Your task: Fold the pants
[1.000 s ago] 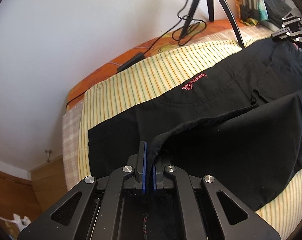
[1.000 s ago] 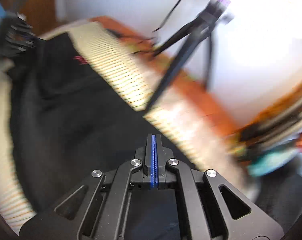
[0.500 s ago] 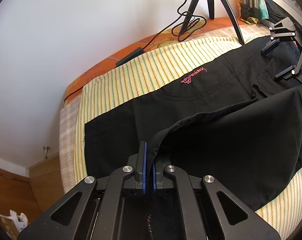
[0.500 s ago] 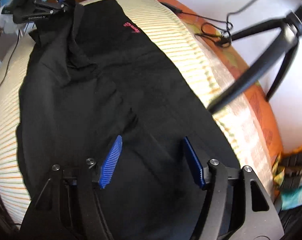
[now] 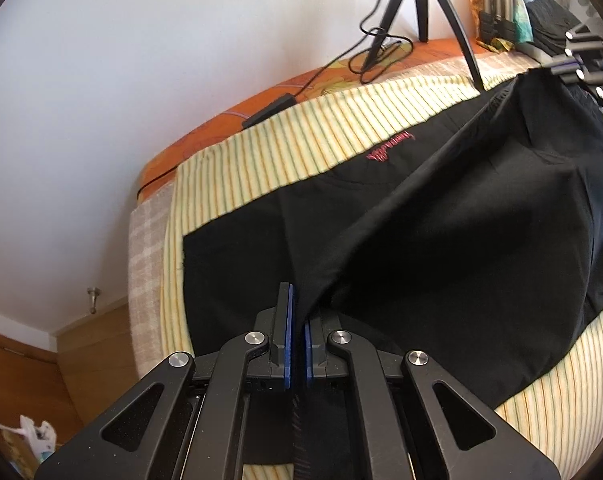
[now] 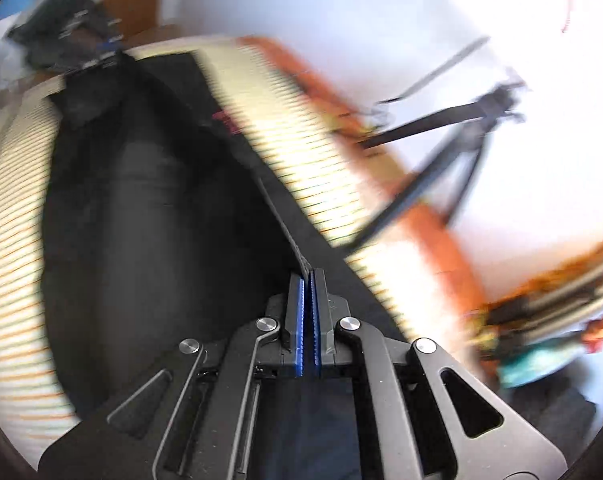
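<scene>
— One pair of black pants (image 5: pixel 441 240), lying on the striped sheet (image 5: pixel 293 160) of the bed, with one side lifted clear of the rest.

— How far along is the fold?

— Early, I judge. One long edge is raised between two grips, as if to bring one leg over the other; nothing lies folded flat yet, and the crosswise folds remain.

— And the grippers?

— Two. The left gripper (image 5: pixel 297 320) has its jaws pinching the pants edge near one end. The right gripper (image 6: pixel 307 300) has its jaws pressed together on the same edge, a taut strip of cloth running out from between them, though that view is blurred.

— What else can be counted?

— One pink logo (image 5: pixel 389 147) on the flat part of the pants, one tripod (image 5: pixel 419 4) standing on the bed by the wall, one cable (image 5: pixel 375 54) looped at its foot, one orange blanket (image 5: pixel 205 136) beneath the sheet.
</scene>
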A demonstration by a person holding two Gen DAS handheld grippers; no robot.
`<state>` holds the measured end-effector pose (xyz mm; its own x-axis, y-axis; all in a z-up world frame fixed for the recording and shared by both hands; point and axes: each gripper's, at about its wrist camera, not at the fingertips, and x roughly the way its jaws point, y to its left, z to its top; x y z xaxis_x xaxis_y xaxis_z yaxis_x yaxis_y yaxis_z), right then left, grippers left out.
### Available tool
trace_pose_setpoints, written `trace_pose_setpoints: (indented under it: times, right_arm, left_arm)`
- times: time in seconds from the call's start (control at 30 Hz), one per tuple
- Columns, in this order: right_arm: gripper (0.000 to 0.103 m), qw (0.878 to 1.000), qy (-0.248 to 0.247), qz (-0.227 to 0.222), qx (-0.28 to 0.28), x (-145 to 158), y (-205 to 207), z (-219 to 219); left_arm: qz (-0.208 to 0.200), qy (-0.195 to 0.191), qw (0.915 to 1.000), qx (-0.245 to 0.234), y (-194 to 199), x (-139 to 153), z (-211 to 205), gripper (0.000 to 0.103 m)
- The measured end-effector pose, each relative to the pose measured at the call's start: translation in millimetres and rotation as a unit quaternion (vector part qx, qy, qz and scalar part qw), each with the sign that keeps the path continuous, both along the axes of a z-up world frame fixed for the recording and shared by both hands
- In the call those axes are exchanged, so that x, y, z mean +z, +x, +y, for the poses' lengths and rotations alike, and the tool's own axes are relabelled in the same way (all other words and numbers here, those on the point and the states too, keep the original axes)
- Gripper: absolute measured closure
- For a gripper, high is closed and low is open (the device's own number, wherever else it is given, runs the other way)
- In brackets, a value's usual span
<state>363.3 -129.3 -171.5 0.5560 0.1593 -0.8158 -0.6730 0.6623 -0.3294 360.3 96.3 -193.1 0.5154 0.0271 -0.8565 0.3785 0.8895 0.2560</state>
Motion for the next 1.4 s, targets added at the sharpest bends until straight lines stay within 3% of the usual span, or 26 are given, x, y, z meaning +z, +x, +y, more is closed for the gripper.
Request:
trace_pose_setpoints:
  times: [0.1,0.2,0.37,0.47,0.57,0.63,0.67,0.7,0.77,0.9,1.0,1.1,1.2,1.27,1.4]
  right_arm:
    - [0.1,1.0,-0.016,-0.003,-0.025,-12,25,4]
    - [0.1,0.997,-0.069,-0.008,-0.035,-40,38,8]
    - [0.1,0.996,-0.074,0.011,-0.052,-67,48,5]
    - [0.1,0.995,-0.08,0.011,-0.057,-70,48,7]
    - [0.1,0.995,-0.08,0.011,-0.065,-67,52,9]
    - [0.094,0.995,-0.081,0.005,-0.066,-62,51,10]
    - [0.081,0.995,-0.076,0.003,-0.067,-57,48,8]
    - [0.058,0.995,-0.072,0.0,-0.07,-56,43,11]
    - [0.037,0.995,-0.045,-0.021,-0.084,-38,31,4]
    - [0.036,0.991,0.023,-0.014,-0.131,-3,2,-27]
    - [0.032,0.983,0.054,-0.013,-0.178,14,-34,-57]
    - [0.025,0.963,0.095,-0.003,-0.25,21,-69,-99]
    - [0.023,0.93,0.144,0.027,-0.336,14,-103,-152]
    - [0.023,0.903,0.17,0.038,-0.393,7,-123,-189]
    - [0.023,0.847,0.222,0.068,-0.478,-8,-146,-247]
  left_arm:
    - [0.013,-0.022,0.9996,0.014,16,-2,3,0.094]
    - [0.012,-0.003,0.9996,0.025,29,-9,4,0.082]
    - [-0.003,-0.008,0.9982,0.059,37,1,32,0.06]
    - [-0.019,0.004,0.9951,0.097,36,12,58,0.059]
    - [-0.029,-0.018,0.99,0.137,26,23,92,0.059]
    - [-0.032,-0.022,0.9883,0.147,16,24,102,0.059]
    - [-0.032,-0.021,0.9879,0.15,8,24,106,0.059]
    - [-0.032,-0.021,0.9875,0.153,2,23,107,0.059]
    - [-0.028,-0.026,0.9883,0.148,-13,20,107,0.059]
    - [-0.027,-0.042,0.9915,0.12,-38,23,84,0.059]
    - [-0.032,-0.084,0.9922,0.086,-59,34,54,0.059]
    - [-0.03,-0.113,0.9925,0.036,-79,41,11,0.059]
    - [-0.021,-0.138,0.99,-0.018,-93,44,-38,0.059]
    - [-0.007,-0.158,0.9849,-0.069,-102,45,-76,0.059]
    - [-0.004,-0.15,0.9783,-0.143,-118,40,-139,0.058]
